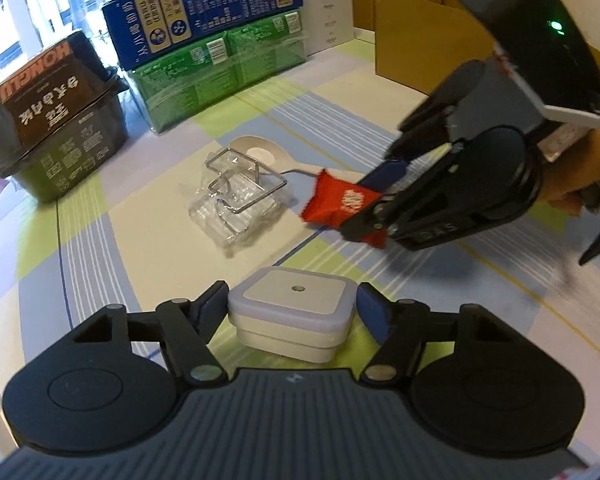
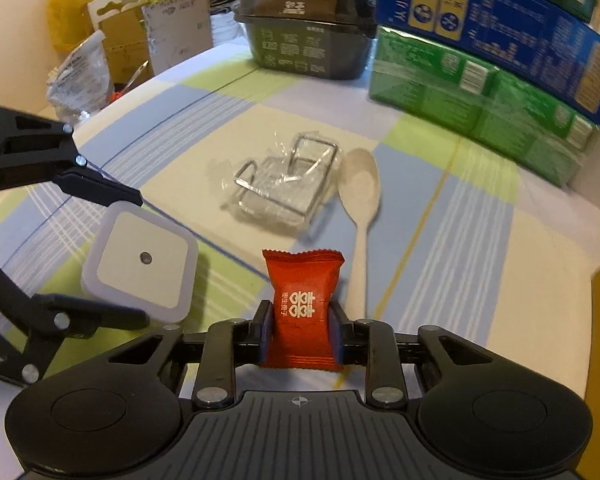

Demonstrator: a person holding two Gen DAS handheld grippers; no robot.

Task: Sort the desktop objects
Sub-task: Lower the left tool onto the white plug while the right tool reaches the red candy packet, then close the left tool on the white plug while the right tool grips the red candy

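Note:
A white square night light sits between the fingers of my left gripper, which is shut on it, low over the checked tablecloth. My right gripper is shut on a red candy packet, seen at the right of the left wrist view as the red packet in the right gripper. Beyond both lie a wire rack in a clear bag and a white plastic spoon. From the right wrist view, the left gripper grips the light.
Green and blue cartons are stacked along the far side, beside a black box. An open cardboard box stands at the back right. Bags and cardboard lie past the table's rounded edge.

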